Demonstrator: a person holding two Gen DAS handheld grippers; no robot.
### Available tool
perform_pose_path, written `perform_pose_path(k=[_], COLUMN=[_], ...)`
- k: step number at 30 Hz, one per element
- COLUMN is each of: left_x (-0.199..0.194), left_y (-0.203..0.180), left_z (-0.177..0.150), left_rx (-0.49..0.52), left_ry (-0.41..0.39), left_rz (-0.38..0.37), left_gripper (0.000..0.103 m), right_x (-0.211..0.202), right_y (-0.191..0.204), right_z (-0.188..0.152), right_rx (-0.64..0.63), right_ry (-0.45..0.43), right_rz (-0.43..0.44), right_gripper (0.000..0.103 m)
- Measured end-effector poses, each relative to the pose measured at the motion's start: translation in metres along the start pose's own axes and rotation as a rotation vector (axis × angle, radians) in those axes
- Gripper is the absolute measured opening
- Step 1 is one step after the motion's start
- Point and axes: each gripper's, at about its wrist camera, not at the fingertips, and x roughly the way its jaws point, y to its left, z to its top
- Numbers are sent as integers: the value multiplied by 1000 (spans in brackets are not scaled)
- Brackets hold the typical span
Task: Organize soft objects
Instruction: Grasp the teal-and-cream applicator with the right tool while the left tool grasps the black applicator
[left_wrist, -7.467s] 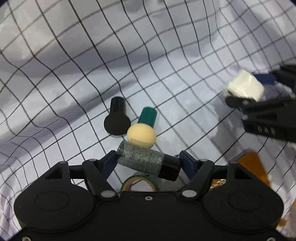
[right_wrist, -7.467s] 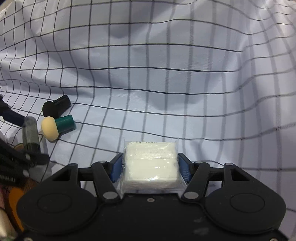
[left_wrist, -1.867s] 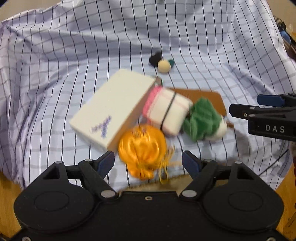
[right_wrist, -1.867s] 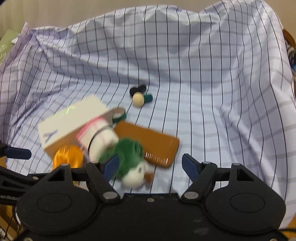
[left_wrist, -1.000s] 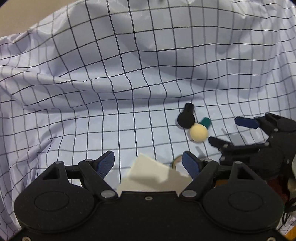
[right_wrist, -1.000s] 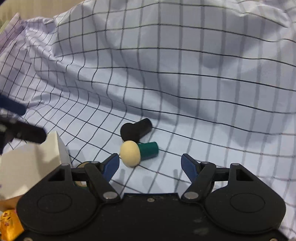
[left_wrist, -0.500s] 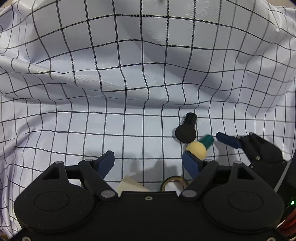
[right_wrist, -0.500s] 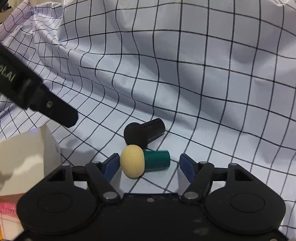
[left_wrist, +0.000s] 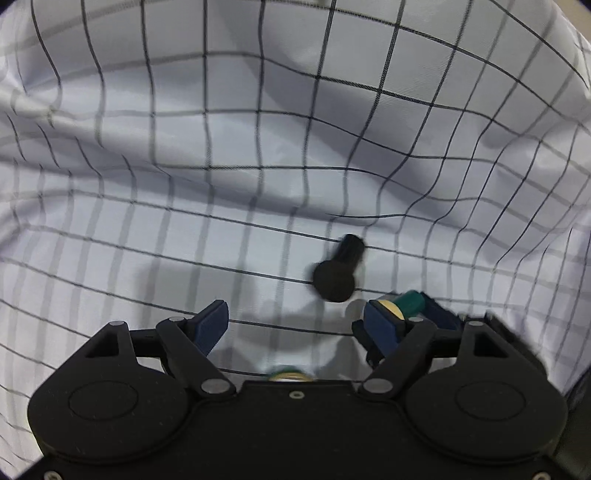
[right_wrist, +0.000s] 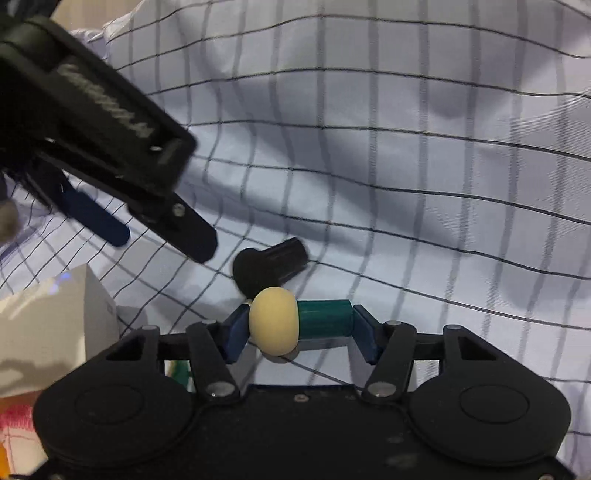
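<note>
The right gripper (right_wrist: 299, 328) has just been closing its jaws on the cream-headed sponge applicator with a teal handle (right_wrist: 299, 323): one blue pad sits against the cream head, the other against the butt of the handle, so it looks gripped end to end, though I cannot be sure the hold is firm enough to lift. The black-headed applicator (right_wrist: 267, 267) lies loose on the checked cloth (right_wrist: 406, 147), touching the cream head at its 11 o'clock. The left gripper (left_wrist: 291, 328) hangs with jaws half apart and nothing between them; in its own view the black applicator (left_wrist: 338, 275) sits at about 1 o'clock from the jaws, and the view is blurred. At 8 o'clock in the right view a white box (right_wrist: 44, 325) and a scrap of pink-edged fabric (right_wrist: 16, 424) wait at the frame edge. As a judgement, sorting is mid-way: one applicator is in hand, its black twin and the pile at the left are not yet handled
</note>
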Motion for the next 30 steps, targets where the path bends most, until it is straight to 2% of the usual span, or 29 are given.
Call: perform_pose_path(k=[3,6,11,18,25,27,30], left_x=[9,18,33,58,66,68,69], left_y=[-7,-14,-26,-31,-30,-29,-30], left_z=[4,7,8,7,8,8,9], left_rx=[-87,-173,-291,-418,-458,-456,-402], left_ry=[24,15,-46,-72,-101,-93,-96], left_rz=[-36,-38,7,82,131,128,121], left_gripper=[76,76,76,74,72,58,54], right_x=[-12,-24,-40,-59,-70,-71,-76], right_y=[-9,-10,-17,-25,-26,-25,-23], right_z=[-3,-9,-21,-34,-34,-33,-34], right_rx=[16,-7,-7,1,23,23,27], right_ry=[-20,-48,-71,-110,-131,-134,-133], right_rz=[-60,-148,-203,-239,-224,-221,-219], right_gripper=[58,58,58,58,58,58,58])
